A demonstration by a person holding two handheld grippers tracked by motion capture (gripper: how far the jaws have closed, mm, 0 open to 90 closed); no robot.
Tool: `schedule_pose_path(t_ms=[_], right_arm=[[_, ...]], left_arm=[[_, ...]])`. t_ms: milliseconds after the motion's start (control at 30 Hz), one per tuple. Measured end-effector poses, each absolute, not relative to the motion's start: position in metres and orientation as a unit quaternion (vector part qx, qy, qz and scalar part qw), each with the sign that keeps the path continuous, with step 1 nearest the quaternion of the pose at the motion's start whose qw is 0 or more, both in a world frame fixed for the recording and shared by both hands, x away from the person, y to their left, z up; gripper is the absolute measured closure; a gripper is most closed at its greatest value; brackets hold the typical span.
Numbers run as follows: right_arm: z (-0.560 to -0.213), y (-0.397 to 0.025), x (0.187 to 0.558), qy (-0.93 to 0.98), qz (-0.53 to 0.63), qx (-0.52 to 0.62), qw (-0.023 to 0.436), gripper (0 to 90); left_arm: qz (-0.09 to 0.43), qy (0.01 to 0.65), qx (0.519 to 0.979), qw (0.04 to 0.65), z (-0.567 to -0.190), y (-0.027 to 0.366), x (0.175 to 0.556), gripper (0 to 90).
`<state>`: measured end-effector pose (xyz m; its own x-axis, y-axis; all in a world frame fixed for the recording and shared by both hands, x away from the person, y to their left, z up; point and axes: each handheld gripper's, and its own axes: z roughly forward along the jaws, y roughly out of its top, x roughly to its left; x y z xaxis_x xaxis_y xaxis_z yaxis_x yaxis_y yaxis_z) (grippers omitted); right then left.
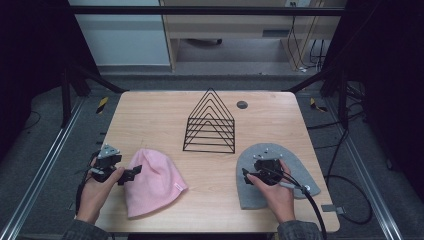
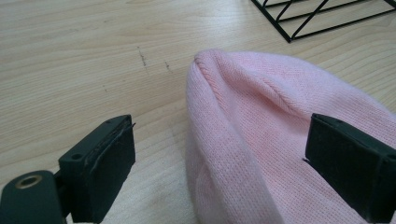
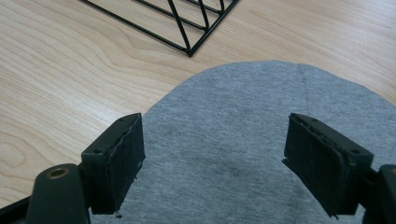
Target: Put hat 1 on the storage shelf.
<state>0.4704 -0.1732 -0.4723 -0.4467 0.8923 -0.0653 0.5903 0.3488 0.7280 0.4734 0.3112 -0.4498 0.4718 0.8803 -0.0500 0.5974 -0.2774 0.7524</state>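
- Left gripper [image 1: 134, 173]: held in the person's left hand [image 1: 96, 187] near the desk's [image 1: 150, 107] front left corner. Jaws stand wide apart with nothing between the pads. In the left gripper view, one jaw is over bare wood and the other over pink knit; contact with the cloth cannot be confirmed.
- Pink beanie [image 1: 150, 182]: lies flat toward the front left of the desk, crown pointing to the back edge, opening toward the front edge. A small pale tag sits at its right rim; any print on it is too small to read. In the left gripper view, the beanie is cut off at the right and bottom.
- Black wire rack [image 1: 210, 122]: triangular, standing at the middle of the desk, apart from both hats. Both gripper views show just a corner of it.
- Small dark round disc [image 1: 242, 104]: near the back edge, nature unclear.
- Grey beanie [image 1: 250, 192]: lies flat toward the front right; its middle is hidden under the right hand [image 1: 278, 194].
- Right gripper [image 1: 246, 176]: over the grey beanie, jaws wide apart, nothing clamped. Whether the pads touch the cloth cannot be told.
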Motion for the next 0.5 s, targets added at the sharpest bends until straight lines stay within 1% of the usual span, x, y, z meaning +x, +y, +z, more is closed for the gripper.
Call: schedule_pose_path(t_ms=[67,133,200,367,400,433,500], right_arm=[[-0.473,-0.174,0.470,0.787,0.322,0.471,0.235,21.6],[-0.473,-0.177,0.469,0.785,0.323,0.473,0.235,24.9],[-0.473,-0.178,0.469,0.785,0.325,0.471,0.236,25.9],[-0.473,-0.183,0.468,0.782,0.324,0.477,0.237,29.8],[-0.473,-0.183,0.468,0.782,0.324,0.477,0.238,30.4],[-0.473,-0.184,0.468,0.782,0.324,0.477,0.236,31.5],[-0.472,-0.184,0.468,0.782,0.324,0.476,0.238,32.8]], left_arm=[[0.189,0.477,0.776,0.366,-0.450,0.312,0.474,8.5],[0.176,0.468,0.784,0.369,-0.449,0.310,0.477,10.3],[0.178,0.464,0.788,0.364,-0.448,0.309,0.480,10.3],[0.184,0.466,0.795,0.343,-0.442,0.307,0.506,10.9],[0.188,0.470,0.791,0.345,-0.441,0.310,0.510,13.6],[0.192,0.477,0.783,0.350,-0.441,0.313,0.513,19.2],[0.194,0.487,0.772,0.359,-0.442,0.318,0.513,23.6]])
